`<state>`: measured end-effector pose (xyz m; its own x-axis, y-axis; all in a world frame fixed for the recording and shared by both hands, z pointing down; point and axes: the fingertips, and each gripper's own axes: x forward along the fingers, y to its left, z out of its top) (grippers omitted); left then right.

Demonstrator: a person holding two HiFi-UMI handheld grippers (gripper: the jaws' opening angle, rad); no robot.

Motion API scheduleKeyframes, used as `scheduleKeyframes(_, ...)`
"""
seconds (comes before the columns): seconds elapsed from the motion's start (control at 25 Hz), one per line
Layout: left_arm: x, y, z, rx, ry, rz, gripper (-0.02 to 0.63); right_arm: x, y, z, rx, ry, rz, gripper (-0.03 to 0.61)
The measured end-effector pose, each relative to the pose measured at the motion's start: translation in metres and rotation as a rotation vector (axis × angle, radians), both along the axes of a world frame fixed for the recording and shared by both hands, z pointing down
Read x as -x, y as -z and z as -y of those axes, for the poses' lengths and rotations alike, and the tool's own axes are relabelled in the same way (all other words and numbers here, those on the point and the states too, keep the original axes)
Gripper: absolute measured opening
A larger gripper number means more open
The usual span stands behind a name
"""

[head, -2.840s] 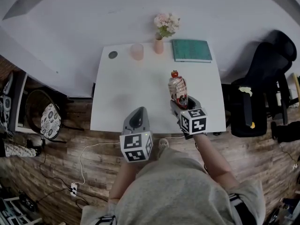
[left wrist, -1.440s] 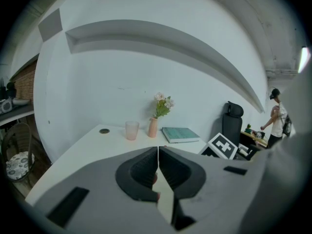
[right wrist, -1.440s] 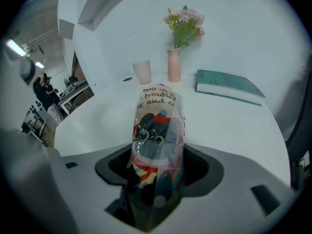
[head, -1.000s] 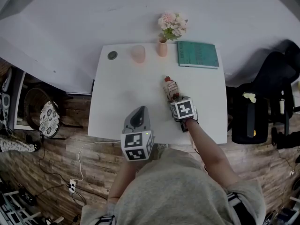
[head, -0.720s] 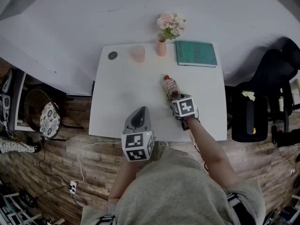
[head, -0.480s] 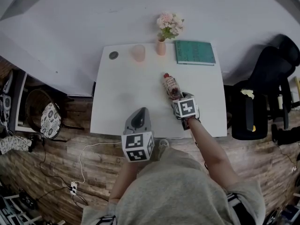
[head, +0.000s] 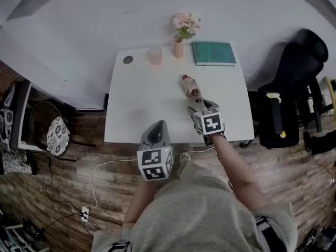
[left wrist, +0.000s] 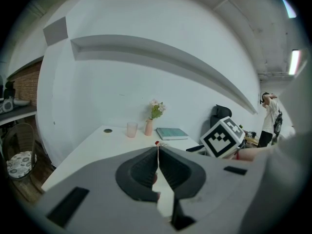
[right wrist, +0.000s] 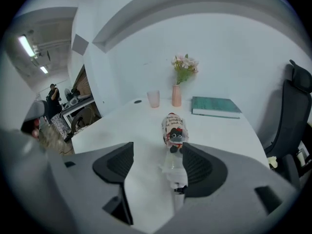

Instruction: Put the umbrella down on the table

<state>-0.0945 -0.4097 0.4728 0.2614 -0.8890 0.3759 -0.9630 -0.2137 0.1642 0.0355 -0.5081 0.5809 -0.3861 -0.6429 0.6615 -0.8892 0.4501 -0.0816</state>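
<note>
Umbrella (head: 191, 86) lies on the table (head: 142, 98) before the down-tilted right tongs (right wrist: 157, 150), jaws spread; left tongs (left wrist: 157, 149) pressed together.

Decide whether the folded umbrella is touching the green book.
Apart. The head view shows the umbrella lying nearer the person, with a stretch of bare white table between it and the book.

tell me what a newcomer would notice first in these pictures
The small folded umbrella, white with a red and black print, lies flat on the white table, right of its middle. The right gripper hangs at the umbrella's near end, jaws wide apart and not pressing on it. At the table's far edge stands a pink vase of flowers, with a teal book to its right.
</note>
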Motion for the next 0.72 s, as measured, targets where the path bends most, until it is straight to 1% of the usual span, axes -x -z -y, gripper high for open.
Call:
scheduleKeyframes(0.32,0.004,0.001,-0.051,-0.008,-0.022,0.003,0.009,0.013,0.04,-0.06,-0.103,0.003,0.035,0.295)
scheduleKeyframes(0.72,0.016,0.005,-0.11,-0.034,-0.026,0.003,0.009,0.019,0.066,-0.136,-0.185,-0.02,0.041,0.203)
